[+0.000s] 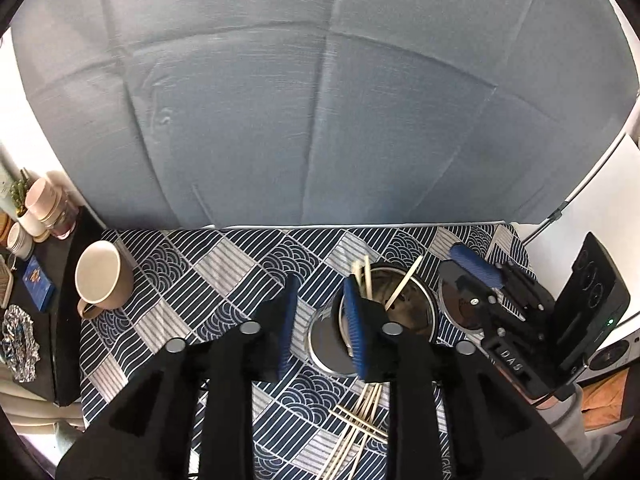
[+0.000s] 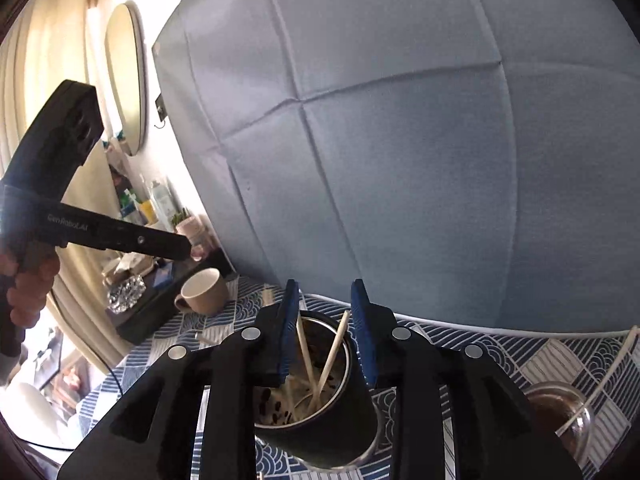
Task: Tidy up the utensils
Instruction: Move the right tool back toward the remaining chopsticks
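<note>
A dark metal utensil cup (image 1: 404,304) stands on the patterned tablecloth with a few pale chopsticks (image 1: 402,284) upright inside. It also shows in the right wrist view (image 2: 328,412), chopsticks (image 2: 334,350) leaning in it. Several loose chopsticks (image 1: 360,420) lie crossed on the cloth below my left gripper (image 1: 320,320), which is open and empty above a round metal lid (image 1: 328,344). My right gripper (image 2: 324,328) is open, its blue fingers straddling the cup's rim from above; its body (image 1: 500,300) shows at right in the left wrist view.
A tan mug (image 1: 102,280) lies on its side at the cloth's left edge, also in the right wrist view (image 2: 204,290). A glass jar (image 2: 560,420) stands right of the cup. A side shelf (image 1: 36,272) holds small cups and clutter. A blue-grey backdrop (image 1: 320,100) rises behind.
</note>
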Motion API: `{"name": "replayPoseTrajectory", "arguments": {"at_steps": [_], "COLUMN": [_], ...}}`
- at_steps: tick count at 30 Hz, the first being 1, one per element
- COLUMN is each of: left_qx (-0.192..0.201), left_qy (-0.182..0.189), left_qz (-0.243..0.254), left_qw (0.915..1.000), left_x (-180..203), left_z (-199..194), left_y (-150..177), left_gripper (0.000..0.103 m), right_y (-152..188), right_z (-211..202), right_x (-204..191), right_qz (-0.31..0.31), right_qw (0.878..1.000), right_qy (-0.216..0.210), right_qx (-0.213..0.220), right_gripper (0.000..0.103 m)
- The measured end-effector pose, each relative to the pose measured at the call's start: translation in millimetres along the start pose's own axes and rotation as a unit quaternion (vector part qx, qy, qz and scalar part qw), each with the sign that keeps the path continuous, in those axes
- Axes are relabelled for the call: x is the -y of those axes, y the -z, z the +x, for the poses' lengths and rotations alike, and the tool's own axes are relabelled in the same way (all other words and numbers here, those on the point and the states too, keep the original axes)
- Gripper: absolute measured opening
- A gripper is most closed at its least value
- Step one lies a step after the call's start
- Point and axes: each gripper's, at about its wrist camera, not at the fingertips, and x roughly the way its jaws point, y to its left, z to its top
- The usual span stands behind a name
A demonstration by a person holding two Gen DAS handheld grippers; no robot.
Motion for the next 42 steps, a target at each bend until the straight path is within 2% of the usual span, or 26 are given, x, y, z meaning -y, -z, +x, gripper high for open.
{"name": "replayPoseTrajectory", "arguments": {"at_steps": [3,7,9,12,14,18,22,26,30,42], "left_qx": [0.003,0.002,0.003,0.001,-0.007,-0.013,-0.020,-0.032,-0.053,-0.124], "left_qy": [-0.002,-0.004,-0.008,-0.011,-0.008,-0.006,-0.010,-0.026,-0.027,-0.030], "left_qz": [-0.003,-0.008,-0.011,-0.014,-0.020,-0.033,-0.040,-0.032,-0.026,0.003], "left_qw": [1.0000,1.0000,0.9999,0.9998,0.9997,0.9994,0.9989,0.9986,0.9979,0.9918], "left_x": [-3.4,-8.1,-12.0,-16.3,-21.0,-29.0,-36.1,-38.8,-39.5,-35.5], "left_z": [-6.6,-13.4,-18.0,-20.8,-21.4,-21.7,-19.5,-14.1,-4.5,37.5], "left_y": [5.7,14.6,20.3,25.8,30.9,39.6,50.1,59.8,71.8,120.4], "left_gripper": [0.044,0.048,0.054,0.058,0.059,0.061,0.071,0.080,0.084,0.085], "right_y": [-0.5,-1.4,-2.4,-2.6,-1.7,0.2,3.1,9.0,15.9,45.4], "right_z": [-6.9,-17.7,-21.4,-27.8,-33.3,-39.0,-44.7,-48.6,-48.9,-50.5], "right_x": [-4.1,-12.0,-16.6,-23.9,-28.6,-35.9,-39.7,-41.5,-43.4,-50.0], "right_qz": [-0.001,-0.005,-0.008,-0.013,-0.015,-0.021,-0.022,-0.016,-0.011,-0.009], "right_qw": [1.000,1.000,1.000,0.999,0.999,0.999,0.998,0.998,0.997,0.993], "right_qy": [0.008,0.017,0.021,0.029,0.036,0.044,0.056,0.065,0.075,0.090], "right_qx": [0.001,0.006,0.007,0.008,0.010,0.006,-0.002,-0.013,-0.029,-0.079], "right_gripper": [0.032,0.040,0.045,0.054,0.063,0.072,0.084,0.085,0.085,0.086]}}
